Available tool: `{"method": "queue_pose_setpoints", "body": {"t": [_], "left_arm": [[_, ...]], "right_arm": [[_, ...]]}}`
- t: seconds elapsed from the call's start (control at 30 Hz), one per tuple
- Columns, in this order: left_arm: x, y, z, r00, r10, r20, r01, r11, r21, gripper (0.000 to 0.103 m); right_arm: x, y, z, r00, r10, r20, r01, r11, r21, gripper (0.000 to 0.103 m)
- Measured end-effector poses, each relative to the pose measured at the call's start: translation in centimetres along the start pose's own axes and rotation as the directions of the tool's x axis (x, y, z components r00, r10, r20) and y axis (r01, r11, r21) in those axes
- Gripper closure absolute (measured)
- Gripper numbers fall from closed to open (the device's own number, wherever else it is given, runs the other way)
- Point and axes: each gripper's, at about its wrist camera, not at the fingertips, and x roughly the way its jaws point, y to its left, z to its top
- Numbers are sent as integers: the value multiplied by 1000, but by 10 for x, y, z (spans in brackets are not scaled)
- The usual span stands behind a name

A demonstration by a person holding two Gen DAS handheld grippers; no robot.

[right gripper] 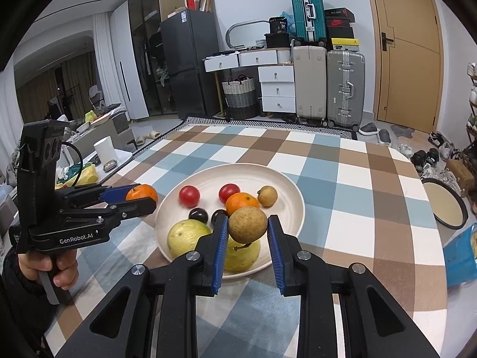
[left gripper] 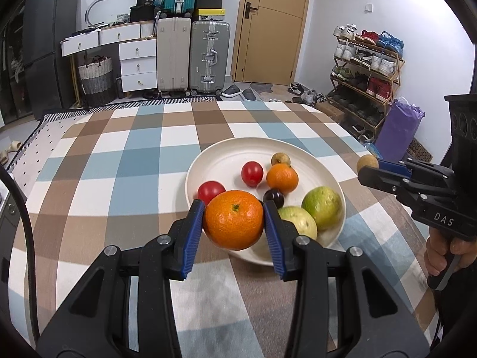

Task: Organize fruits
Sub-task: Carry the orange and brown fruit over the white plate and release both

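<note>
My left gripper [left gripper: 234,219] is shut on a large orange [left gripper: 234,219] and holds it above the near rim of the white plate [left gripper: 208,161]. It also shows in the right wrist view [right gripper: 143,195]. My right gripper [right gripper: 248,225] is shut on a small brown round fruit [right gripper: 248,224] above the plate [right gripper: 286,185], also seen in the left wrist view [left gripper: 367,162]. On the plate lie two red tomatoes [left gripper: 252,173], a small orange [left gripper: 282,178], dark plums [left gripper: 275,197], two green fruits [left gripper: 322,207] and a small brown fruit [left gripper: 280,158].
The plate sits on a checked tablecloth [left gripper: 125,161]. Suitcases [left gripper: 210,56], white drawers [left gripper: 138,65], a shoe rack [left gripper: 366,68] and a door [left gripper: 272,24] stand beyond the table's far edge. A round tray [right gripper: 445,205] and a blue bag [right gripper: 460,250] lie at the right.
</note>
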Motion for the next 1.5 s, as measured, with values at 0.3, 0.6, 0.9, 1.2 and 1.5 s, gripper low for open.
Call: {"method": "queue_pose_setpoints", "body": {"t": [0.3, 0.6, 0.9, 1.2, 1.5], "left_arm": [[25, 5, 9, 1000, 7, -16, -7, 1000, 4, 65], [39, 12, 4, 1000, 8, -30, -8, 1000, -15, 65], [44, 9, 0, 999, 31, -39, -30, 999, 14, 65], [45, 10, 1, 998, 35, -50, -35, 999, 13, 65], [46, 13, 2, 998, 41, -49, -40, 999, 18, 65]], "right_arm": [[22, -16, 6, 1000, -10, -29, 10, 1000, 8, 76], [37, -31, 2, 999, -14, -36, 15, 999, 39, 76], [49, -34, -4, 998, -8, -68, 12, 998, 58, 76], [52, -36, -4, 997, -9, -72, 13, 998, 59, 76], [54, -38, -5, 997, -19, -80, 24, 998, 62, 75]]}}
